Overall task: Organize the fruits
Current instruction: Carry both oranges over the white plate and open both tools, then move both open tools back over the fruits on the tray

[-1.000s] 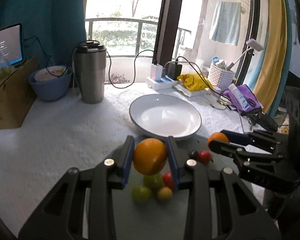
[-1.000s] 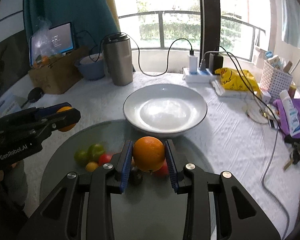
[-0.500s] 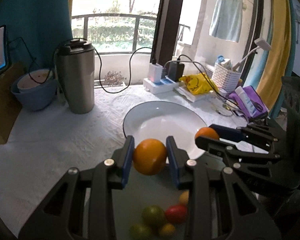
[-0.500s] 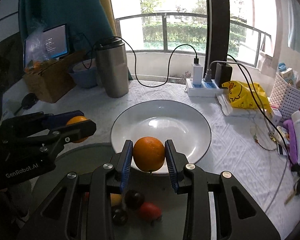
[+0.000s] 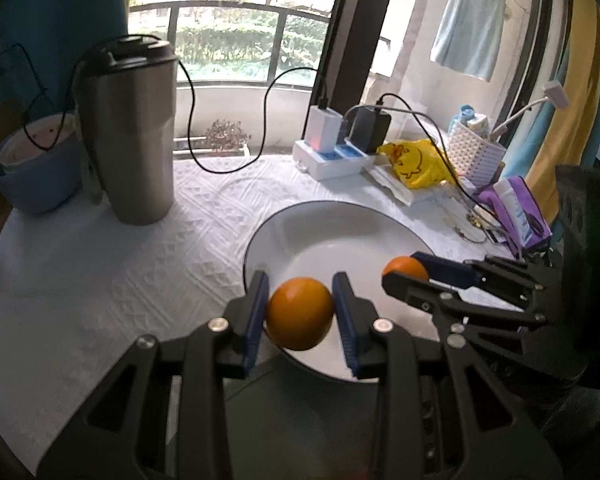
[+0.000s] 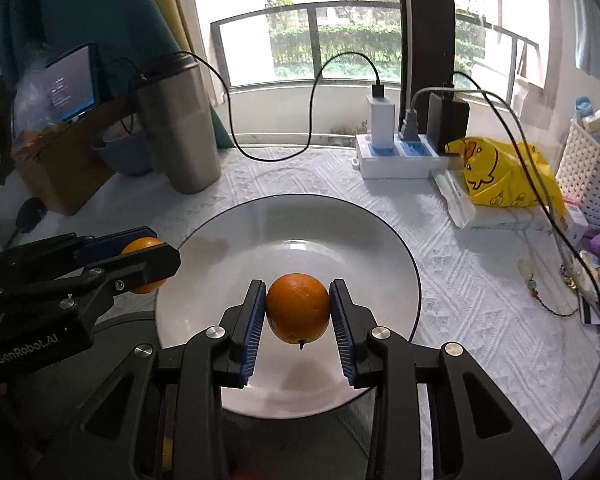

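My left gripper (image 5: 300, 314) is shut on an orange (image 5: 299, 313) and holds it over the near left rim of the white plate (image 5: 340, 232). My right gripper (image 6: 298, 314) is shut on a second orange (image 6: 298, 307) and holds it above the near half of the plate (image 6: 292, 224). Each gripper shows in the other view: the right one with its orange (image 5: 405, 269) at the plate's right, the left one with its orange (image 6: 142, 246) at the plate's left edge. The plate holds no fruit.
A steel tumbler (image 5: 130, 136) and a blue bowl (image 5: 28, 172) stand back left. A power strip (image 6: 400, 160) with chargers and cables, a yellow bag (image 6: 496, 172) and a white basket (image 6: 588, 172) are at the back right. A dark round tray (image 5: 300, 420) lies under the grippers.
Both grippers have moved forward from above the dark tray and its small fruits to above the plate, each still holding its orange. The small fruits have dropped out of view.
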Available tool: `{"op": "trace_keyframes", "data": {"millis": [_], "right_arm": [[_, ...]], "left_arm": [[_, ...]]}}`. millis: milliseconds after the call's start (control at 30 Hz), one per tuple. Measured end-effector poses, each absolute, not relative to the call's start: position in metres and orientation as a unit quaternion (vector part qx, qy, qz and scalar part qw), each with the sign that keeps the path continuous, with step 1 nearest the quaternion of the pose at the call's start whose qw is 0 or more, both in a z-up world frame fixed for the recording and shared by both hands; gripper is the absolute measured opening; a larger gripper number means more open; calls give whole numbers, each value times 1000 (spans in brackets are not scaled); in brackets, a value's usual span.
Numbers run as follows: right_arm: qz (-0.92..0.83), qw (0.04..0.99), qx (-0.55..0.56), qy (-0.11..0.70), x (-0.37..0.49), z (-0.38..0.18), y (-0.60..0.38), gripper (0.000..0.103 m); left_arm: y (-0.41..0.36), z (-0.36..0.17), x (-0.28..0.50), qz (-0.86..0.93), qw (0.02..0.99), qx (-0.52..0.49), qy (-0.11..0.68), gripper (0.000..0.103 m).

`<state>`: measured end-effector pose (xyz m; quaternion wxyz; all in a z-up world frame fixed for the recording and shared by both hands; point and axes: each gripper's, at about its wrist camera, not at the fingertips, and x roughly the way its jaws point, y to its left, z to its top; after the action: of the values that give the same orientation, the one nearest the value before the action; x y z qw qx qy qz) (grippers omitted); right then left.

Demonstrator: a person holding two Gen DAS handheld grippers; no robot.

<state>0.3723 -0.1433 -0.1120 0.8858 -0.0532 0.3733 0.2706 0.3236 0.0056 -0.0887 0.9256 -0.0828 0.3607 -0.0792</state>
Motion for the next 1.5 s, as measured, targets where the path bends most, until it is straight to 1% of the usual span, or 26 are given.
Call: {"op": "trace_keyframes", "data": {"millis": [300,333,367,433,500,533,1100,1500], "right_arm": [[265,885,-49,379,382,-118,-145,36],[265,886,-49,378,382,-116,-145,39],[262,888,-50,374,380,-114,-145,48],[258,891,-49,369,379,-111,-147,53],[254,894,-48,366,376,-107,-149,54],[253,895,-47,364,374,-106,-150,54],[234,908,-47,345,325,-81,-171,54],[231,909,-40,344,290,-83,-184,54]], "left_arm": [[6,-92,339,-72,919,-90,376,35],[6,-92,339,-72,919,-91,377,35],[7,-91,338,-73,919,-93,375,35],[6,-88,336,-74,921,-92,372,36],[6,-82,333,-76,924,-92,364,44],[6,-79,331,-77,925,-93,359,45],[6,-51,277,-68,938,-89,327,45],[4,-55,236,-58,938,-88,329,46]]}}
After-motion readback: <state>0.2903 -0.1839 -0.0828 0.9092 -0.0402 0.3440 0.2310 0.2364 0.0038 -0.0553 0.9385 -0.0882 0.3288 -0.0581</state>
